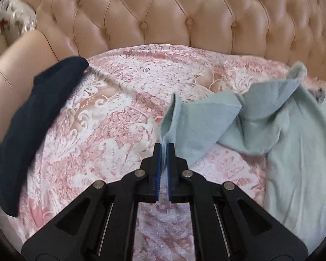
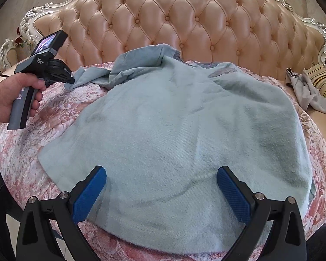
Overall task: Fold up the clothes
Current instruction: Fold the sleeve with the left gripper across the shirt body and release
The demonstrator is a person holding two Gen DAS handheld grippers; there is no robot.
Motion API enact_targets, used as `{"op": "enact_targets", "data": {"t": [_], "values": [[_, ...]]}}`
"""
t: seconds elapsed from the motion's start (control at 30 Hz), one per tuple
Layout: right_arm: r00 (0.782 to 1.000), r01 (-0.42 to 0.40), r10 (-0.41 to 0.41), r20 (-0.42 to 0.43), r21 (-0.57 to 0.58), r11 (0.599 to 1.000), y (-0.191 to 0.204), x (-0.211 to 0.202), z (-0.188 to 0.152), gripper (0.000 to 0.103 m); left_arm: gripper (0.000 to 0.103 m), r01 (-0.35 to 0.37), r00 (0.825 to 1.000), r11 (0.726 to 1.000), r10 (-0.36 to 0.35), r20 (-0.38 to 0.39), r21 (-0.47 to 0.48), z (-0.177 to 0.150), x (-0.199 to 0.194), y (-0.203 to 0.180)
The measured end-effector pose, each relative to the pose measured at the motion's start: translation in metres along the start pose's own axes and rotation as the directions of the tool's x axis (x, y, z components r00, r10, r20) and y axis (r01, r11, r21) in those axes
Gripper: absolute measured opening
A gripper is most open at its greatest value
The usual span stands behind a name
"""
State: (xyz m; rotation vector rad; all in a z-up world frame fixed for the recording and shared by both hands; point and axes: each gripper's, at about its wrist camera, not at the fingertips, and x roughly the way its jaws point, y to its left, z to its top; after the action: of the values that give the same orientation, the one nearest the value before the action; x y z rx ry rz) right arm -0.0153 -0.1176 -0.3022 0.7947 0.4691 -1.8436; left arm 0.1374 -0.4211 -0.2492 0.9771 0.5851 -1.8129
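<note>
The light blue garment point(image 2: 173, 134) lies spread across the pink patterned bedspread point(image 2: 60, 113), in front of the tufted headboard point(image 2: 184, 21). Its body lies mostly flat, with the hem toward the near edge of the bed. One sleeve point(image 1: 206, 119) extends toward the left side of the garment and is lifted off the bedspread.

Left gripper point(image 1: 164, 150): clenched on the sleeve. The two blue pads point(image 1: 159, 174) are pressed together with a thin edge of the blue fabric between them. The fabric rises from the pads in a fold and runs to the right, back to the garment body. In the right wrist view, a hand point(image 2: 8, 97) holds this gripper by its handle at the left edge of the bed, with the sleeve end at its tip.

Right gripper point(image 2: 162, 182): released. Its jaws stand wide apart over the lower part of the garment, near the hem. No fabric is between the pads, and whether they touch the cloth cannot be told.

A dark garment point(image 1: 32, 126) lies at the left edge of the bedspread, blurred in the left wrist view. A crumpled grey cloth point(image 2: 308, 91) lies at the far right, beside a striped cushion point(image 2: 323, 80), apart from the blue garment.
</note>
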Motion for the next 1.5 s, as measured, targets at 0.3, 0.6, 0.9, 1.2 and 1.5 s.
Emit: {"op": "enact_targets", "data": {"t": [0.3,0.6,0.9,1.2,1.5], "values": [[1.000,0.005,-0.005,-0.001,-0.004,1.000,0.001,0.001,0.001,0.103,0.022,-0.008,0.999,0.962,-0.004,-0.044,-0.274,0.026,0.002,0.059],[1.000,-0.002,0.002,-0.005,0.009,1.000,0.000,0.001,0.002,0.103,0.027,0.032,0.994,0.996,-0.023,0.106,-0.083,0.001,-0.031,0.055],[0.999,-0.045,0.046,-0.011,0.057,0.997,-0.007,-0.001,0.005,0.103,0.077,0.182,0.983,0.980,-0.179,0.046,-0.079,0.014,-0.025,0.060],[0.999,-0.029,0.028,0.016,0.060,0.998,-0.005,-0.001,0.003,0.103,0.055,0.325,0.942,0.935,-0.334,-0.037,-0.144,0.048,0.028,0.065],[0.999,-0.041,0.039,0.020,0.074,0.996,-0.007,-0.001,0.004,0.103,0.005,0.354,0.921,0.928,-0.368,-0.128,-0.118,0.061,0.052,0.047]]}}
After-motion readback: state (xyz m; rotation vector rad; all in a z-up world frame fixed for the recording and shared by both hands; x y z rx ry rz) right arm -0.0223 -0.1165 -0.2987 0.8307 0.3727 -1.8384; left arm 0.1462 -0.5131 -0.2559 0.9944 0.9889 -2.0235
